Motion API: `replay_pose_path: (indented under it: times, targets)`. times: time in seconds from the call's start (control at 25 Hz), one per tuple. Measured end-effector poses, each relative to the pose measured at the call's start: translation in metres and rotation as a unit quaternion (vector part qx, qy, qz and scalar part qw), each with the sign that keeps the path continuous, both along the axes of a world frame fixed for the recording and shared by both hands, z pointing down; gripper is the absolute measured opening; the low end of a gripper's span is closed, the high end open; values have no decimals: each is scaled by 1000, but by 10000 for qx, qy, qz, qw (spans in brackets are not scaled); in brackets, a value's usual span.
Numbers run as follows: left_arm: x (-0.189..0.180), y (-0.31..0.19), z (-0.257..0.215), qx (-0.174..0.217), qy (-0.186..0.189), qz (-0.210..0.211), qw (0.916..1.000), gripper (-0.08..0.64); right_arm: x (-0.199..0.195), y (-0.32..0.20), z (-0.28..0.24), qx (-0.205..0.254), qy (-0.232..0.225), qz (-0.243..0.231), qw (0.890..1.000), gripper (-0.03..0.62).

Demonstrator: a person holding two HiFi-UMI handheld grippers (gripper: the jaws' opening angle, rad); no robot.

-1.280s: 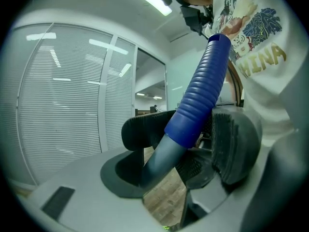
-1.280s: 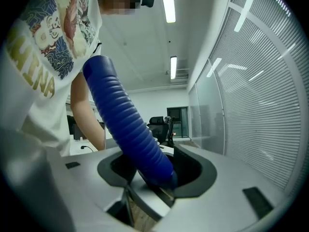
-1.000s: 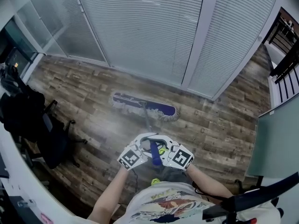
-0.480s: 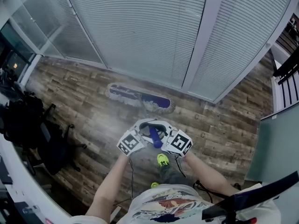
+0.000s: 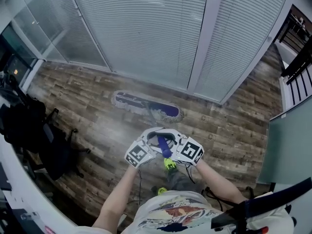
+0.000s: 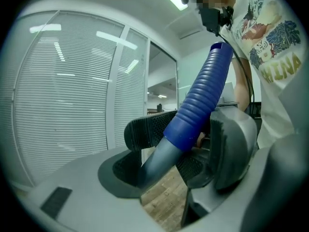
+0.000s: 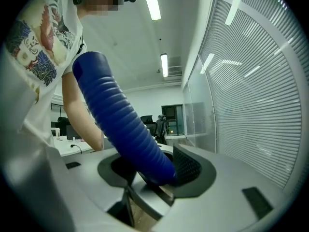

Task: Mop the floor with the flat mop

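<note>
- The flat mop's mop head point(image 5: 146, 106) lies flat on the wooden floor point(image 5: 229, 130), just in front of the glass wall with blinds point(image 5: 146, 38). Its long side runs roughly along that wall.
- The mop handle point(image 5: 163, 147) rises from the mop head towards the person. Both grippers hold its blue ribbed top end, close beside each other.
- The left hand-held gripper point(image 5: 152, 139) has the handle between its jaws where the blue grip meets the grey pole. Its jaws have just been opening a little, yet the pads seem to press on the handle; the wide-angle view makes the contact hard to judge.
- The right hand-held gripper point(image 5: 171, 140) is clamped on the blue grip, one ridged pad tight against it.
- Mopping looks under way. A paler, hazy sheen on the boards left of the mop head and nearer the person suggests a strip already wiped.
- The boards to the right and those close to the person show no such sheen, so much of the floor probably remains.
- A black chair with bags point(image 5: 29, 126) stands at the left, its legs reaching onto the floor. A grey panel point(image 5: 287, 150) closes the right side.
- The person's yellow-green shoe point(image 5: 169, 164) is just below the handle, and a thin cable point(image 5: 139, 184) hangs under the left gripper.
- The wall stops any further push forward, and the chair would have to be mopped around.
</note>
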State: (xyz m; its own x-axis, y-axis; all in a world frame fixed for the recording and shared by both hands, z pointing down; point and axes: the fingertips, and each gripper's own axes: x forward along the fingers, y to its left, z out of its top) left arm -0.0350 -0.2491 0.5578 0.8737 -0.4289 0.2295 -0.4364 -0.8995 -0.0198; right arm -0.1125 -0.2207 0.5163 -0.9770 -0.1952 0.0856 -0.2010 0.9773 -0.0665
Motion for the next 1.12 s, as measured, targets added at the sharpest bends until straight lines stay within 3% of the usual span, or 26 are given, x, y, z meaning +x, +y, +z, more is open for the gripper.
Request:
replay_pose_path:
  times: [0.52,0.92,1.12]
  targets:
    - [17,287,7,-64,184,290,9994,201,14,281,8,-88,165,364,9992,216]
    - [63,435,9,-21,202,338,9992,204,60,427,12,-189,316,421,9984,216]
    - [113,498,3,8,236,365,9991,209,110,490,9,-228,360,451,9981,217]
